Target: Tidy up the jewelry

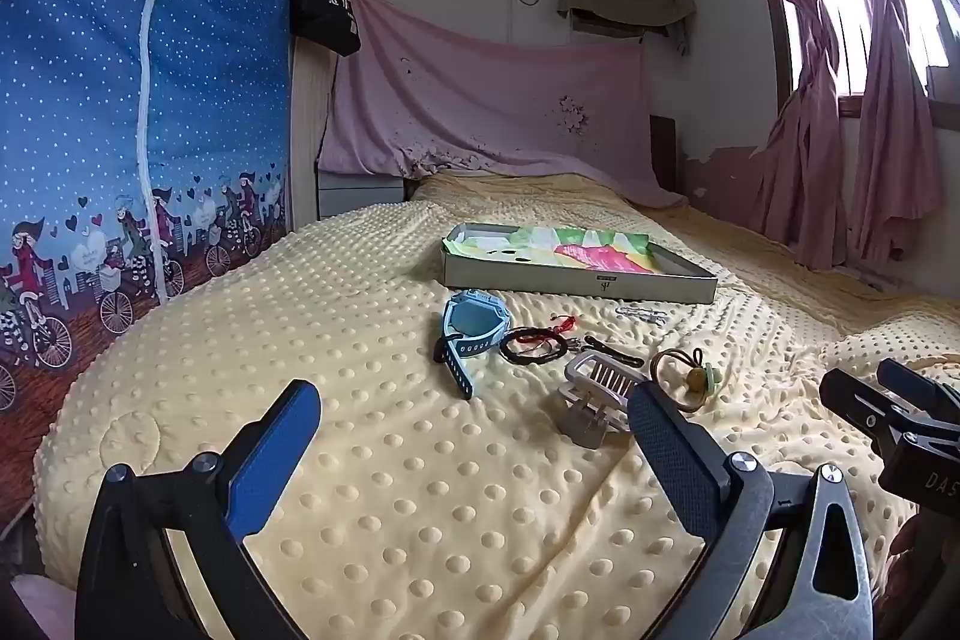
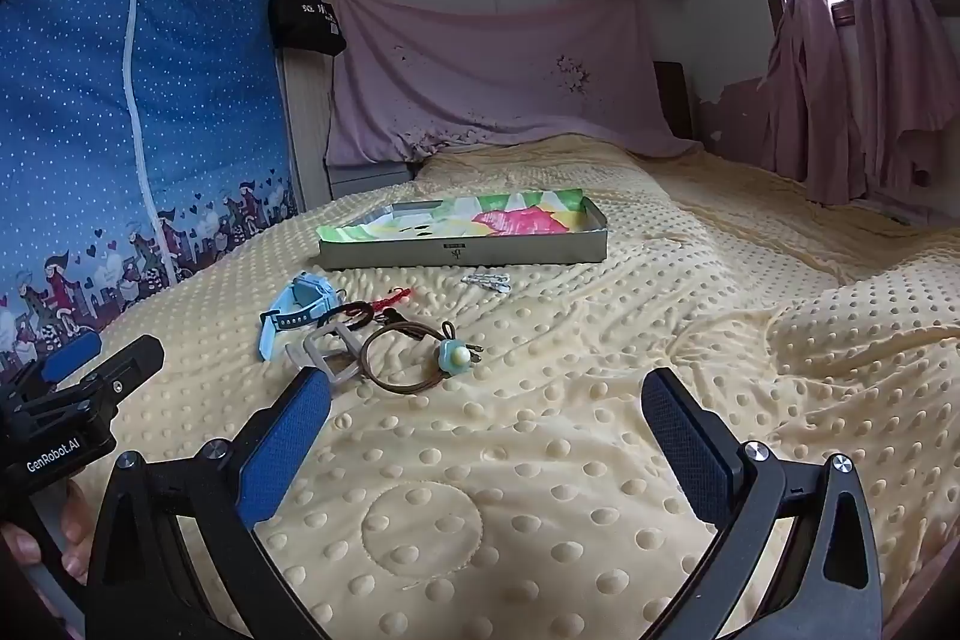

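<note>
Bed, tray and loose jewelry at the start of sorting. A yellow dotted blanket [image 1: 384,460] covers the bed and carries everything. Toward its far end lies a shallow grey box [image 1: 576,280], open on top and lined with bright printed paper; I judge it the place the pieces are meant to go. Nothing from the heap lies in it as far as can be seen. Just in front of the box rests a small silver hair clip [image 1: 642,314], apart from the rest. Nearer, in one loose cluster, lie a pale blue watch [image 1: 471,334], a grey claw clip [image 1: 600,400], a brown hair tie with a small charm [image 2: 408,358], a dark cord bracelet [image 1: 534,346] and a red string [image 1: 564,323], several touching or overlapping.

The left gripper [image 1: 474,454] hovers low over bare blanket with its jaws spread wide, gripping nothing; the right gripper [image 2: 486,436] does likewise beside it, also spread and empty.

Advice for the first pick: take an outlying or bulky piece, such as the watch or claw clip, so that cords are not dragged along. Come down straight, close on a rigid part, and press lightly, since the soft blanket gives and its bumps can snag thin loops
</note>
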A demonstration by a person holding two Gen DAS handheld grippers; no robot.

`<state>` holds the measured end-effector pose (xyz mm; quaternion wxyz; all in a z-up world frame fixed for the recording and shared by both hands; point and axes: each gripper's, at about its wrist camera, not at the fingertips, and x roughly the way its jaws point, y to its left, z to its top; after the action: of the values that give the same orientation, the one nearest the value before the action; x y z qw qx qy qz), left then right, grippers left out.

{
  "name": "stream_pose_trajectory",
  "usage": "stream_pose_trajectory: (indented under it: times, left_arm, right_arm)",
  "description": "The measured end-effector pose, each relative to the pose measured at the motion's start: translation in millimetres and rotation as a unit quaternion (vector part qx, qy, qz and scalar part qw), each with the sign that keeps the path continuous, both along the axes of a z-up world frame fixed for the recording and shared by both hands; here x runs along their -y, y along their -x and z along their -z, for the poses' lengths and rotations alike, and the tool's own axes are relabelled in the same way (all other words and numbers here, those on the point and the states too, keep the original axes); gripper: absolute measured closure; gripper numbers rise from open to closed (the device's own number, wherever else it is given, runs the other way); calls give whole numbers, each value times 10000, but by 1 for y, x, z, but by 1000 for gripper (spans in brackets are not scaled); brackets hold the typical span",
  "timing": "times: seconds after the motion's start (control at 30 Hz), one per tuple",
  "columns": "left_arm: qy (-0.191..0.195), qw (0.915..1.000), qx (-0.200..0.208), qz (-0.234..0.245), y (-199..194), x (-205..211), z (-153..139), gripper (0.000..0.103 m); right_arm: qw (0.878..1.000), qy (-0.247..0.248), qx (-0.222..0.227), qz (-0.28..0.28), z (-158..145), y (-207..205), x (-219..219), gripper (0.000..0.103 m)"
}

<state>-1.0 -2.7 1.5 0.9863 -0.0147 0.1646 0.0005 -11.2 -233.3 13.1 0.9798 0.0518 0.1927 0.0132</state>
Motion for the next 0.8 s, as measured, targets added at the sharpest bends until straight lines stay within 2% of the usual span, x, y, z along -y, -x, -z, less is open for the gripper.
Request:
stream_pose_trajectory:
  times: [0.8]
  left_arm:
    - [3,10000,9,-7,-1,0,-1,0]
  right_arm:
    - [10000,-9,22,5,0,2,3,1]
